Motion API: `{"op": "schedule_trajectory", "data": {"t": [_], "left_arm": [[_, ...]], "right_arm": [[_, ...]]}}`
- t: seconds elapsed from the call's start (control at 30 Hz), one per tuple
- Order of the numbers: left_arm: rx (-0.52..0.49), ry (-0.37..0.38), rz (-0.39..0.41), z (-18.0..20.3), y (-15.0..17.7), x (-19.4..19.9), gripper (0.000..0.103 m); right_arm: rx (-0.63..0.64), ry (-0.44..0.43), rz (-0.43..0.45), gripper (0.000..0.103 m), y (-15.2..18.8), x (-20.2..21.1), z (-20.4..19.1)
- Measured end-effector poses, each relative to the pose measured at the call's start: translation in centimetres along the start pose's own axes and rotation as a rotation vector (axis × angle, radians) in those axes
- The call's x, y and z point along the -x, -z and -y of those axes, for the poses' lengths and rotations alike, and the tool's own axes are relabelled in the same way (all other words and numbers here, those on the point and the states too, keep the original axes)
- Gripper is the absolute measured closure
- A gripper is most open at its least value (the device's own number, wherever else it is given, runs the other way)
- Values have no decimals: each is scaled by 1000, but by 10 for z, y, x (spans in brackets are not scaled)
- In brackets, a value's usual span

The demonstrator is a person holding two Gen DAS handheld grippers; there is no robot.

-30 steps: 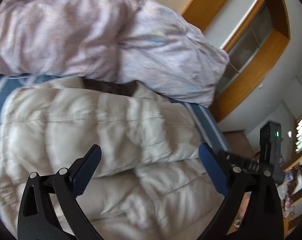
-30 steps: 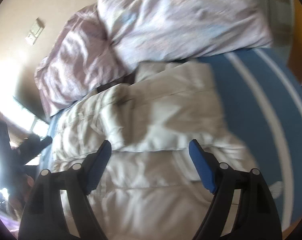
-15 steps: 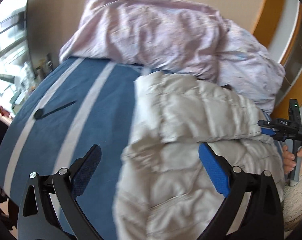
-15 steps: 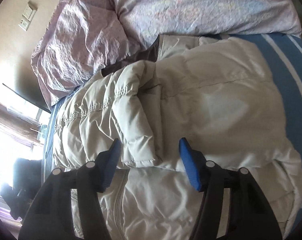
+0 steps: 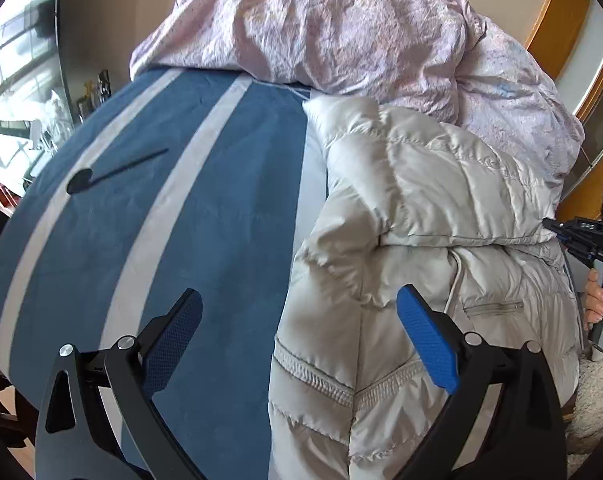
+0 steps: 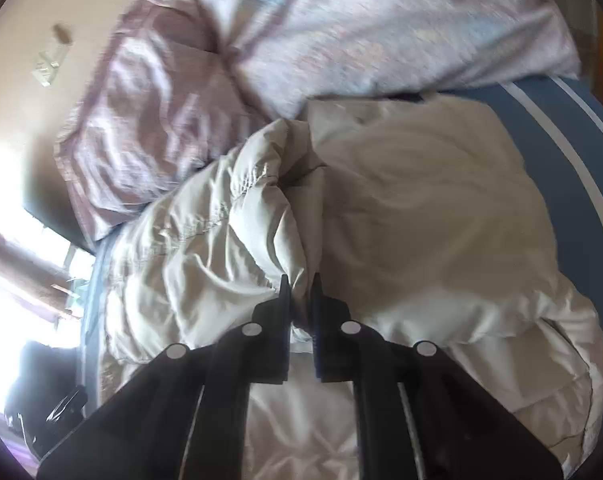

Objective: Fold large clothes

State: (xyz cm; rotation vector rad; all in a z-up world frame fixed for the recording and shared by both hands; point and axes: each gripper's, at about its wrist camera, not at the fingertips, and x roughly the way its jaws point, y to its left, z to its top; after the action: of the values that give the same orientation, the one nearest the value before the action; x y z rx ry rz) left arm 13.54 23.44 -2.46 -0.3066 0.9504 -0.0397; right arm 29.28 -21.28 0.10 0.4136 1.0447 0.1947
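My right gripper (image 6: 299, 280) has its jaws closed on a fold of the puffer jacket (image 6: 401, 216); the pinched cloth is the end of a sleeve (image 6: 257, 216) that runs from the frame's centre up toward the upper middle; the fabric bunches between the two black fingers (image 6: 284, 292) at lower centre. From the left wrist view, that same gripper (image 5: 557, 226) shows at the right edge, biting the jacket's far edge, with a hand (image 5: 597, 300) on its handle just below.

My left gripper (image 5: 297, 320) has its jaws wide apart, gripping nothing; the left pad (image 5: 173, 336) stands over the blue striped bed cover (image 5: 189, 208) at lower left; the right pad (image 5: 427, 340) stands over the jacket's (image 5: 421, 208) lower part at lower right; whether either touches the cloth, I cannot tell.

The jacket, pale grey and quilted, lies on the bed and fills the right half of the left view; its upper end is against the crumpled pink duvet (image 5: 341, 28) across the top of the frame. A thin dark stick-like object (image 5: 113, 170) lies on the cover at middle left, well apart from the jacket; what it is, I cannot tell.
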Motion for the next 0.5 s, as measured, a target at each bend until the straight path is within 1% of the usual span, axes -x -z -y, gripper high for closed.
{"op": "schedule_trajectory", "data": {"t": [0.03,0.1,0.17,0.2,0.23,0.27,0.33,0.4,0.43,0.5], "left_arm": [[-3,7,-7,0,1,-1,4],[-10,19,-29,-1,4,-5,4],[-14,26,-45,-3,6,-7,4],[-14,29,-54,-4,8,-7,4],[-14,32,-62,-5,10,-7,4],[-13,35,-68,-6,11,-8,4],[-9,58,-84,-10,16,-8,4],[5,100,-108,-13,22,-8,4],[10,116,-118,-14,24,-8,4],[29,153,-147,-17,31,-10,4]], "right_arm": [[-8,14,-27,94,1,-8,4],[-2,28,-47,92,3,-15,6],[29,38,-55,81,4,-13,2],[33,36,-63,79,4,-9,1],[37,26,-70,67,5,-5,2],[42,12,-72,47,8,2,5],[52,1,-51,31,13,18,10],[64,-8,-19,29,21,42,23],[57,-20,-14,26,26,55,33],[21,-41,-11,23,35,75,56]]}}
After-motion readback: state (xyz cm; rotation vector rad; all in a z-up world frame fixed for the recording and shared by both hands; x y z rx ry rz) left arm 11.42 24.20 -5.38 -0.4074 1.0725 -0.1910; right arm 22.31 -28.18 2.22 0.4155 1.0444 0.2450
